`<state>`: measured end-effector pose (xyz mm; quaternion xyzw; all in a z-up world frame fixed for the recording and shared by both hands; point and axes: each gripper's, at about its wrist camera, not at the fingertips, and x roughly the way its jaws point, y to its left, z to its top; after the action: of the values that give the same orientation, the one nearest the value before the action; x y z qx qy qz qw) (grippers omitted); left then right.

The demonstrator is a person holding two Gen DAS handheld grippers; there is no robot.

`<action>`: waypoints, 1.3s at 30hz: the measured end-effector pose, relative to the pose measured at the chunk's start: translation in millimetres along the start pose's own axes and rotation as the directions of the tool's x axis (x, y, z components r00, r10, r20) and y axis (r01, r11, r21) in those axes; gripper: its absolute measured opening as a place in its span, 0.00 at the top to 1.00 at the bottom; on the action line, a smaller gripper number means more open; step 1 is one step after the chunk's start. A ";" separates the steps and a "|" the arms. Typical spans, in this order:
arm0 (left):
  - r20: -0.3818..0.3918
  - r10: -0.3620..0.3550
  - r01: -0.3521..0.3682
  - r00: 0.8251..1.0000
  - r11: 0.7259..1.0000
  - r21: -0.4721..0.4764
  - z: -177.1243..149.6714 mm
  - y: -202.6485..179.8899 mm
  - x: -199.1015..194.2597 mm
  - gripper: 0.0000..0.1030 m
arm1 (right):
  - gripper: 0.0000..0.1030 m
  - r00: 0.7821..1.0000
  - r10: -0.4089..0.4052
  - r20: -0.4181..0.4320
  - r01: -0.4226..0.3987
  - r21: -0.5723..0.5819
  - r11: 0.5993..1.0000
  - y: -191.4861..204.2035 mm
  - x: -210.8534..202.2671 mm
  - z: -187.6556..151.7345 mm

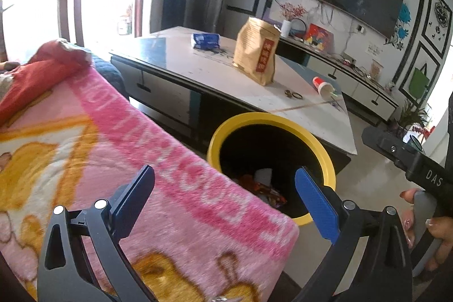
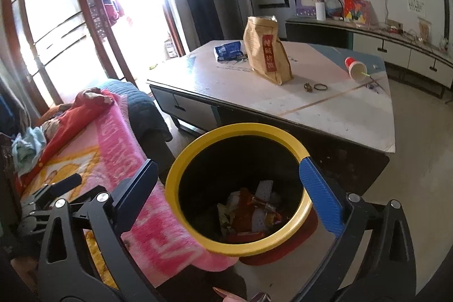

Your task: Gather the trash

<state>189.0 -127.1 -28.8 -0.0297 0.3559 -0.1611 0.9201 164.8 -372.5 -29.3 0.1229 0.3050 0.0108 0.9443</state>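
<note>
**Both grippers open and empty above the bin**

We hold our right gripper (image 2: 229,194) over the bin (image 2: 198,143), a black tub with a yellow rim standing on the floor between the sofa and the table (image 2: 325,109). Its jaws stand as wide as they go, with nothing between the pads; the blue pad (image 2: 320,194) overlaps the rim on the right in this view, though we cannot tell whether it touches. In the bottom of the bin lies trash (image 2: 249,214): red and orange wrappers mixed with white scraps.

Our left gripper (image 1: 226,200) is also spread wide and holds nothing. It hangs over the corner of the pink blanket (image 1: 141,137) on the sofa, with the bin just beyond it to the right. At the right edge of the left view we see the right gripper's black body and the hand (image 1: 433,231) around its grey handle.

On the table, well apart from the bin, stand a brown paper bag (image 2: 266,53), upright with a red label, and a blue packet (image 2: 228,50) behind it. A red and white cup (image 2: 355,68) lies on its side near the far right edge, with a green straw in it. Two small rings (image 2: 315,87) lie between bag and cup. A red cloth (image 2: 85,109) is bunched on the sofa's far end.
</note>
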 end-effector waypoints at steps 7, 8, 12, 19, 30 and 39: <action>0.066 0.063 -0.062 0.996 0.998 -0.018 -15.7 17.4 -35.6 0.06 | 0.11 0.997 -0.022 0.075 0.024 -0.030 0.999 25.9 -21.1 -23.2; 0.078 0.081 -0.079 0.994 0.997 -0.022 -19.2 21.3 -42.2 0.06 | 0.11 0.996 -0.023 0.088 0.026 -0.041 0.999 29.7 -24.2 -26.6; 0.120 0.119 -0.117 0.986 0.993 -0.025 -29.8 29.8 -63.5 0.06 | 0.11 0.989 -0.022 0.144 0.034 -0.085 0.996 47.2 -39.5 -41.1; 0.209 0.155 -0.152 0.965 0.988 -0.028 -52.8 41.7 -99.5 0.06 | 0.11 0.964 0.000 0.267 0.033 -0.121 0.992 66.2 -65.2 -62.7; 0.333 0.193 -0.183 0.923 0.981 -0.060 -84.1 56.7 -132.8 0.06 | 0.11 0.915 0.039 0.403 0.064 -0.241 0.968 100.8 -90.8 -94.1; 0.346 0.196 -0.185 0.917 0.981 -0.065 -89.3 57.8 -134.8 0.06 | 0.11 0.921 0.036 0.388 0.076 -0.269 0.960 109.7 -87.3 -96.8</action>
<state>51.9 -24.2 -18.1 -0.0372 0.1896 -0.0574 0.9795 43.7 -252.7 -28.9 -0.0147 0.1080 0.0193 0.9939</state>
